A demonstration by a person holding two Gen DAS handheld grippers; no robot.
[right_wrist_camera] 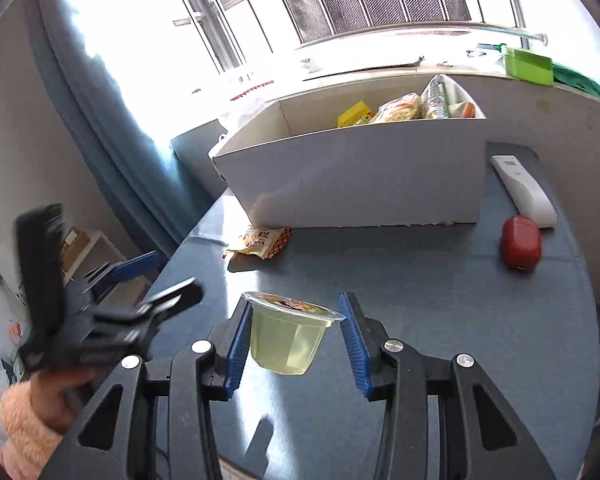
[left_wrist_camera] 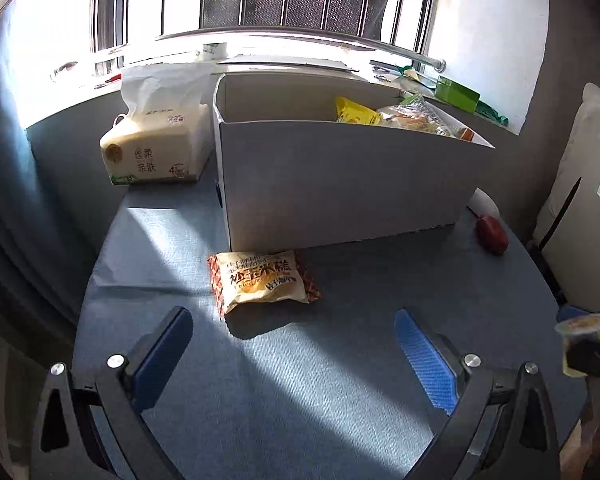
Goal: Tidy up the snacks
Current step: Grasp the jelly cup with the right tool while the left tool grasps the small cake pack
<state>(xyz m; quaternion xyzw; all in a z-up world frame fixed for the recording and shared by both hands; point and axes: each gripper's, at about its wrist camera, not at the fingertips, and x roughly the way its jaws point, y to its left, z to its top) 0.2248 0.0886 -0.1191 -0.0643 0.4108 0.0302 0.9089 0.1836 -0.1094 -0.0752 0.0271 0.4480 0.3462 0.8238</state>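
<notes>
One jelly cup [right_wrist_camera: 288, 334] sits gripped in the right gripper [right_wrist_camera: 294, 340] above the table [right_wrist_camera: 420, 300]. The left gripper [left_wrist_camera: 294, 344] gapes, holding nothing, near one snack packet [left_wrist_camera: 260, 280] touching one white box [left_wrist_camera: 340, 184].

Harsh window [left_wrist_camera: 260, 0] backlight, blown highlights; fisheye edges warped, dark.

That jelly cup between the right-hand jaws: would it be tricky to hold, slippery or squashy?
Probably a bit slippery: the jelly cup has smooth, clear plastic walls that taper downward, so it could slide. It hangs tilted, touching one blue pad, with a gap at the other. Thin walls likely flex if squeezed hard, and the foil lid looks easy to dent.
</notes>
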